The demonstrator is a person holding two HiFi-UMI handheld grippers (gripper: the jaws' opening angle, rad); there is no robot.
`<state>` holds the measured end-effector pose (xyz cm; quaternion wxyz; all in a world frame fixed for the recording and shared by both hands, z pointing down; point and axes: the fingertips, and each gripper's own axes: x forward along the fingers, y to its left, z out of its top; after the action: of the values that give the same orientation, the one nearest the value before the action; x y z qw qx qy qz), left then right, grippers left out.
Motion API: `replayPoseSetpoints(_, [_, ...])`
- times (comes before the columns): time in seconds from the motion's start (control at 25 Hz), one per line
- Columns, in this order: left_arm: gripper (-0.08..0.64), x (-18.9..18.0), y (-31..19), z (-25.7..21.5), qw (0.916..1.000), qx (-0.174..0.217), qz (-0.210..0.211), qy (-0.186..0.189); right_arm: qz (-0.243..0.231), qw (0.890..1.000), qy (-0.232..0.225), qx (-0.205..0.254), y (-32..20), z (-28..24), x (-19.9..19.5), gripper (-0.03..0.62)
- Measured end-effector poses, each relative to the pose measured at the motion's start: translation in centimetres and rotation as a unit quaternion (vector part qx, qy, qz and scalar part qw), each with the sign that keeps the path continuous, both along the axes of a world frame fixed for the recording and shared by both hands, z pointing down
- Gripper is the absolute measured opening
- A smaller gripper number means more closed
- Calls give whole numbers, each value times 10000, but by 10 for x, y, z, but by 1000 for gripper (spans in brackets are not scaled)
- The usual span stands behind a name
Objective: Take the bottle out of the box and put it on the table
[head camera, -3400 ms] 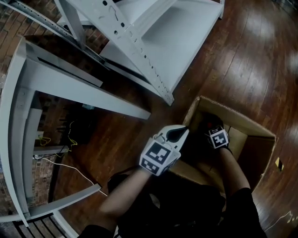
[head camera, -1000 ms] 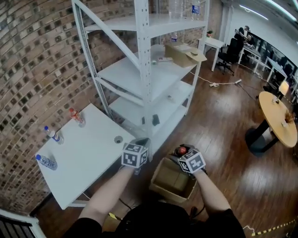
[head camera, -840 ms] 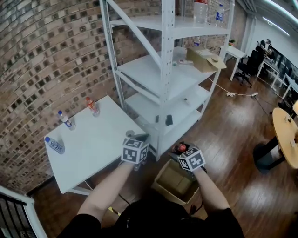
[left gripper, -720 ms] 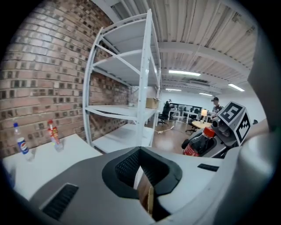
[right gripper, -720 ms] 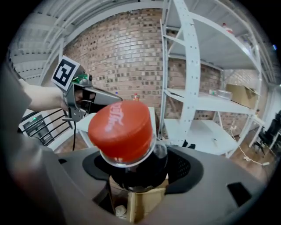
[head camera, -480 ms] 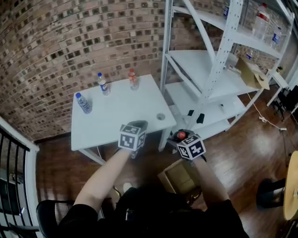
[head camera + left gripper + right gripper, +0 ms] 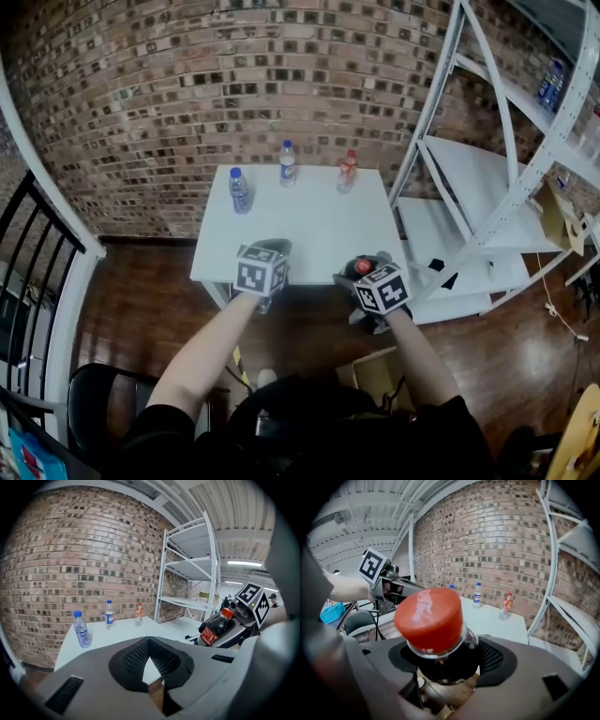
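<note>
Right tool is clamped on the cola bottle. In the right gripper view the two pads sit either side of the dark body and press on it, with the red cap sticking back up toward the camera. From the left gripper view you can see the same bottle tilted in that tool, cap up and to the right, red label showing.

So the bottle is out of the cardboard box, which sits on the wood floor under the right forearm with its flaps open. It's not down on the counter yet though. It's in the air just off the near right corner of the white top, above the floor.

Left tool is closed with nothing in it. In its own view the pad tips meet, and you can see the counter and floor through the gap behind them. It's up at about the same level as the right one, just in front of the counter's near edge, and the two are close but apart.

Three bottles stand upright in a loose row along the far side of the counter, near the brick wall:
- clear water bottle with a blue cap on the left
- blue-label bottle in the middle
- red-label bottle on the right

A white metal rack stands just right of the counter, and a black chair is at lower left.
</note>
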<state>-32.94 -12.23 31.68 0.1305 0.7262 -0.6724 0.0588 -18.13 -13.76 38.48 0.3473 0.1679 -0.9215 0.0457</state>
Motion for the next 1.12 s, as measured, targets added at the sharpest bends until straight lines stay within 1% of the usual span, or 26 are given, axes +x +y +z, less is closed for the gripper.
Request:
replayPoseSetpoints(0.08, [3,-29,4,-4,9999,49,-110,-4,-120,9999,29,21,0,-3,-29,333])
replayPoseSetpoints(0.2, [3,-61,6,-8,9998,117,-179,-31,-211,9997,65,70,-4,-4,-66,333])
replayPoseSetpoints(0.48, [3,-114,6,-3,9997,205,-123,-84,-236,9995,37,205,-17,-1,-132,333])
replayPoseSetpoints(0.6, [3,-131,3,8,9998,159,-74,-81,-132,9995,71,263,-30,2,-147,333])
replayPoseSetpoints(0.76, [3,-150,-14,24,9999,70,-122,40,-40,9998,59,166,-54,7,-159,333])
replayPoseSetpoints(0.96, [3,-160,-52,36,9999,-69,-62,92,-42,9999,149,10,-93,25,-176,333])
replayPoseSetpoints(1.12, [3,-170,-101,40,9997,-98,-98,189,-104,9996,266,-66,-141,33,-189,333])
